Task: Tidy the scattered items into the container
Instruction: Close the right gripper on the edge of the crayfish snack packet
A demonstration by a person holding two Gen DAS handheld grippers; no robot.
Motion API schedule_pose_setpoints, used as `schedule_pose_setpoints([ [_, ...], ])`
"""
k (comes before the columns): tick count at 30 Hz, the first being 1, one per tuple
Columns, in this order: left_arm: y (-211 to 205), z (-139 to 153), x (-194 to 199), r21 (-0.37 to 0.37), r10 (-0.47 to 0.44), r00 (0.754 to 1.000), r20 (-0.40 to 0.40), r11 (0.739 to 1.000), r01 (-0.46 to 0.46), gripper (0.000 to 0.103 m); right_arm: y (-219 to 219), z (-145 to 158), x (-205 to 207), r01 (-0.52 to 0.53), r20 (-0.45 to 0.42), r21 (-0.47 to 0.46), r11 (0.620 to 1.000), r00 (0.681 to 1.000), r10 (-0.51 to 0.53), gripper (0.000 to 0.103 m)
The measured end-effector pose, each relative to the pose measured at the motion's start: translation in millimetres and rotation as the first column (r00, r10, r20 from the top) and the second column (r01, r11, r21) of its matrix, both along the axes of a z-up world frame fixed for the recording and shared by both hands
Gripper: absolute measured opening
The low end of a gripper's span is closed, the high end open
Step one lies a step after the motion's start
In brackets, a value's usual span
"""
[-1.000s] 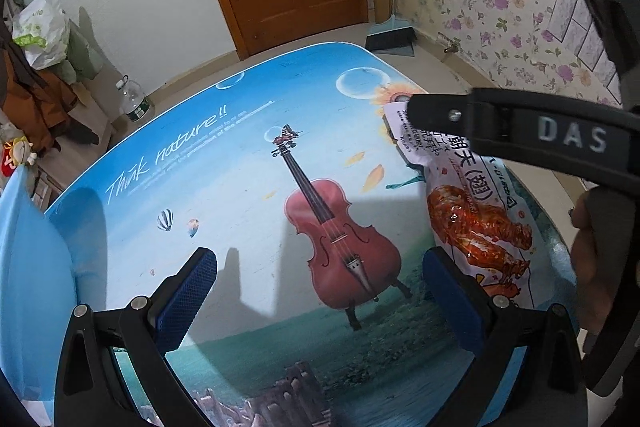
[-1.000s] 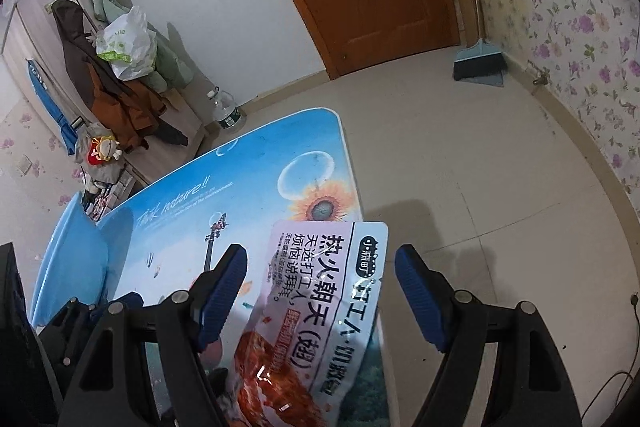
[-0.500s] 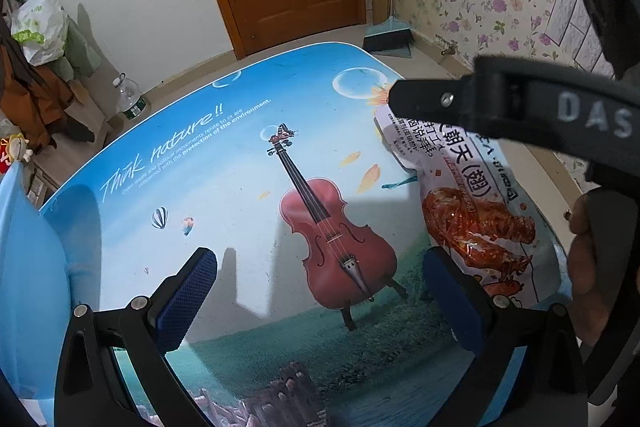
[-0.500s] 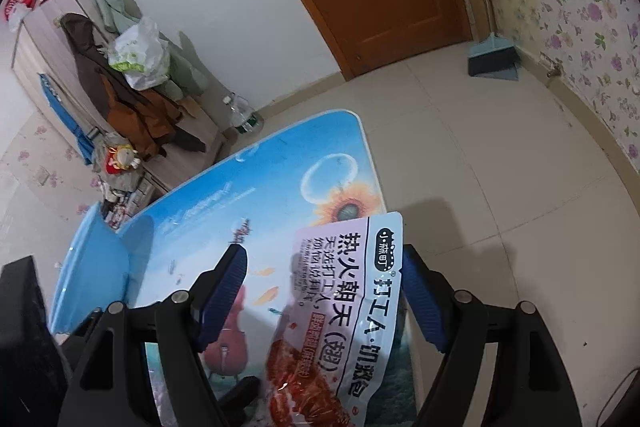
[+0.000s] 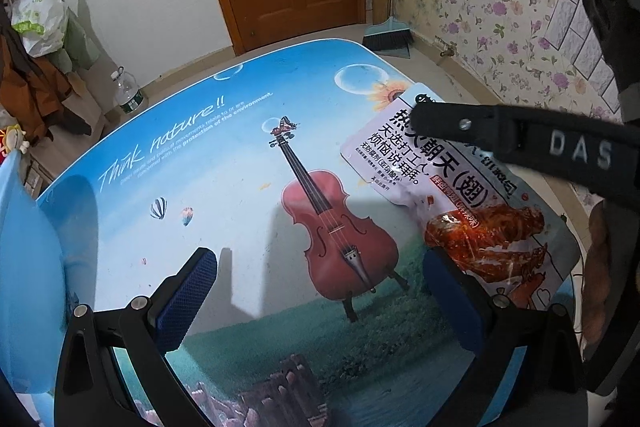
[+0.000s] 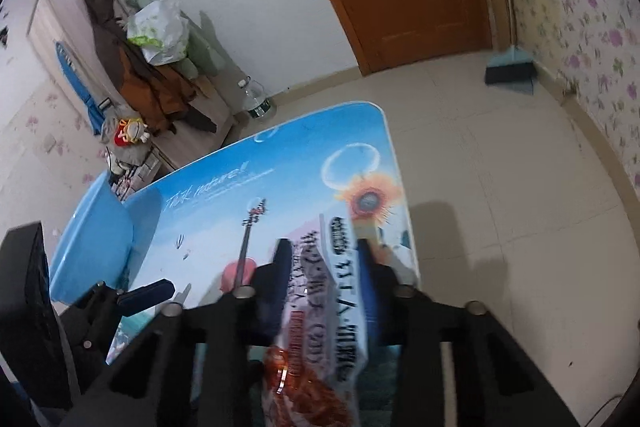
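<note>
The snack pouch (image 5: 440,179) lies at the right-hand edge of the bench (image 5: 240,163), its printed white top near the far right corner and its clear window of red-sauced food toward the person. It looks light, thin and glossy: a soft foil-plastic pack that buckles when pinched and may slide between smooth pads. The flat sealed top is probably the better place to take it, since the bulging food end would squash.

The right hand-held gripper (image 6: 324,267) is closing on exactly that upper part. In the right wrist view the pouch stands bowed between the blue pads (image 6: 366,291), which seem to press it from both sides, though blur hides the contact itself. The left hand-held gripper (image 5: 316,303) hovers with jaws wide and nothing between them, over the violin print.

The pouch sits close to the bench edge, so a slip could drop it to the floor (image 6: 500,155). The blue container (image 5: 28,267) is at the far left of the bench, and the printed top between looks bare, leaving a free path across.
</note>
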State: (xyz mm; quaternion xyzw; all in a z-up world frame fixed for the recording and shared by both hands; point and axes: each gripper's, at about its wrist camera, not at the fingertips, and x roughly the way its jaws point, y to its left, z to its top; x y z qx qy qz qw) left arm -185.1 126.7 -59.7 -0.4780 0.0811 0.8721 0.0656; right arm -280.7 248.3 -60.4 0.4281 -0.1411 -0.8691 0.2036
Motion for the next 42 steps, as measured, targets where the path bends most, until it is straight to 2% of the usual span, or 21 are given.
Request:
schedule_pose_setpoints([
  [1, 0, 0, 0, 0.002, 0.001, 1.0, 0.0, 1.0, -0.001, 0.103, 6, -2, -1, 0.007, 0.017, -0.025, 1.0, 1.0, -0.006, 0.02],
  [3, 0, 0, 1, 0.003, 0.003, 1.0, -0.001, 1.0, -0.003, 0.103, 12, -4, -2, 0.011, 0.034, -0.046, 0.999, 0.999, -0.009, 0.015],
  [7, -1, -1, 1, 0.007, 0.007, 1.0, -0.001, 1.0, -0.007, 0.103, 21, -3, 0, -0.004, 0.06, -0.124, 0.992, 0.998, 0.011, 0.015],
  [9, -1, -1, 2, 0.008, 0.01, 1.0, 0.0, 1.0, -0.01, 0.103, 21, 0, 2, -0.019, 0.06, -0.132, 0.991, 0.998, 0.027, 0.016],
  [14, -4, -1, 2, 0.008, 0.015, 1.0, -0.001, 1.0, -0.015, 0.103, 17, 4, 5, -0.035, 0.056, -0.098, 0.995, 0.998, 0.041, 0.017],
  [16, -3, -2, 1, 0.009, 0.018, 1.0, -0.001, 1.0, -0.018, 0.103, 17, 3, 7, -0.039, 0.074, -0.1, 0.994, 0.996, 0.046, 0.025],
  [18, -5, -3, 2, 0.01, 0.022, 1.0, -0.001, 1.0, -0.022, 0.103, 19, -1, 8, -0.036, 0.086, -0.101, 0.994, 0.995, 0.044, 0.028],
  [23, -7, -3, 4, 0.013, 0.024, 1.0, -0.005, 1.0, -0.024, 0.103, 19, -8, 15, -0.032, 0.104, -0.089, 0.996, 0.994, 0.041, 0.03],
  [25, -8, -3, 4, 0.012, 0.026, 1.0, -0.005, 1.0, -0.025, 0.103, 17, -11, 16, -0.037, 0.113, -0.094, 0.995, 0.993, 0.048, 0.036],
  [27, -8, -3, 4, 0.008, 0.026, 1.0, -0.005, 1.0, -0.026, 0.103, 18, -11, 17, -0.036, 0.113, -0.102, 0.994, 0.992, 0.048, 0.036],
  [29, -9, -3, 5, 0.006, 0.029, 1.0, -0.006, 1.0, -0.029, 0.103, 17, -10, 18, -0.033, 0.103, -0.089, 0.996, 0.994, 0.042, 0.029],
  [30, -10, -3, 5, 0.007, 0.031, 1.0, -0.006, 1.0, -0.031, 0.103, 16, -9, 18, -0.033, 0.095, -0.077, 0.996, 0.995, 0.04, 0.018],
  [31, -11, -3, 5, 0.009, 0.03, 1.0, -0.005, 1.0, -0.03, 0.103, 16, -8, 19, -0.034, 0.087, -0.06, 0.998, 0.995, 0.039, 0.015],
  [40, -18, -4, 9, 0.016, 0.02, 1.0, -0.007, 1.0, -0.02, 0.103, 9, 11, 30, -0.06, 0.028, -0.082, 0.995, 0.998, 0.062, 0.009],
  [42, -20, -4, 10, 0.026, 0.021, 1.0, -0.007, 0.999, -0.021, 0.103, 1, 20, 36, -0.076, -0.007, -0.04, 0.996, 0.997, 0.075, 0.008],
])
